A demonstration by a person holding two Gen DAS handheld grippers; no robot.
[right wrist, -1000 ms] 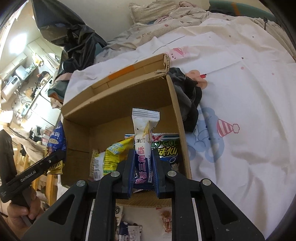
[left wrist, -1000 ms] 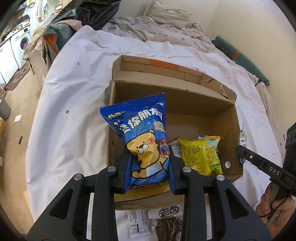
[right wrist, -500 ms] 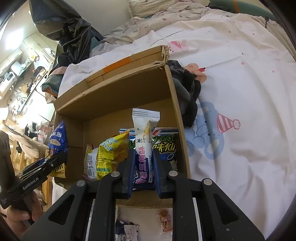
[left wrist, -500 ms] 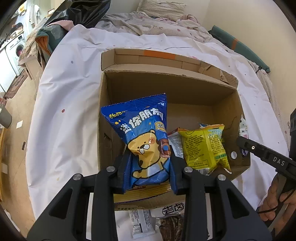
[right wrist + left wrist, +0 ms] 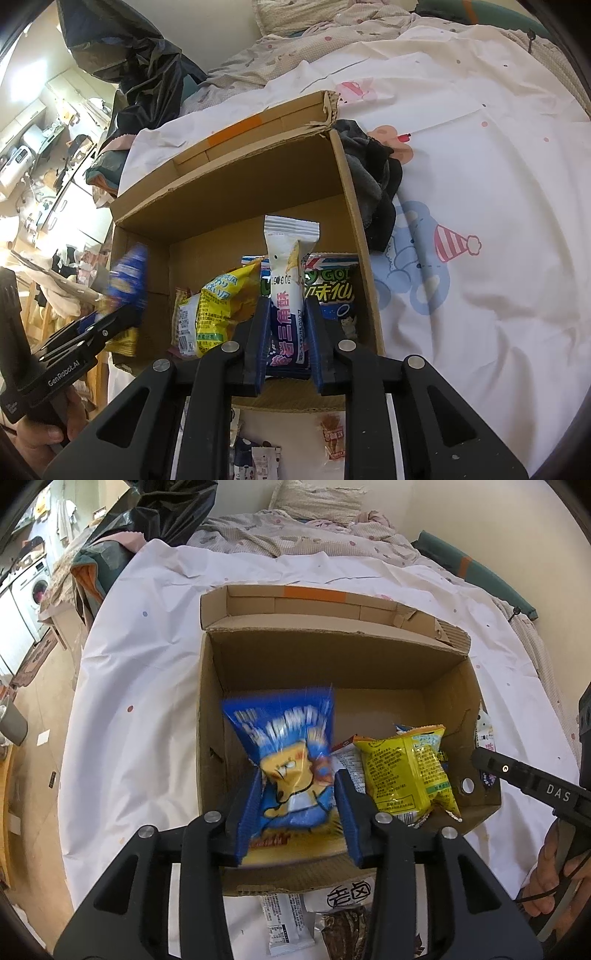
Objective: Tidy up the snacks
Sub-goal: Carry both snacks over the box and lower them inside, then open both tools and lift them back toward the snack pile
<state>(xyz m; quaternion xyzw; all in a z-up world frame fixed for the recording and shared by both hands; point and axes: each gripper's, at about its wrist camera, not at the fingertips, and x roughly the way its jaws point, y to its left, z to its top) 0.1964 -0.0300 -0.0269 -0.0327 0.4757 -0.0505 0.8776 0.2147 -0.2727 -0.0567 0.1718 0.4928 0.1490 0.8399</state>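
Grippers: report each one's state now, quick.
Left gripper: shut on the blue snack bag.
Right gripper: shut on the white snack packet.

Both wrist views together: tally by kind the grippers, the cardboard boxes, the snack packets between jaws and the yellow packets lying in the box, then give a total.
Grippers: 2 (left gripper, right gripper)
Cardboard box: 1
Packets between jaws: 2 (blue packet, blurred; white-and-purple packet)
Yellow packet in the box: 1
Total: 6
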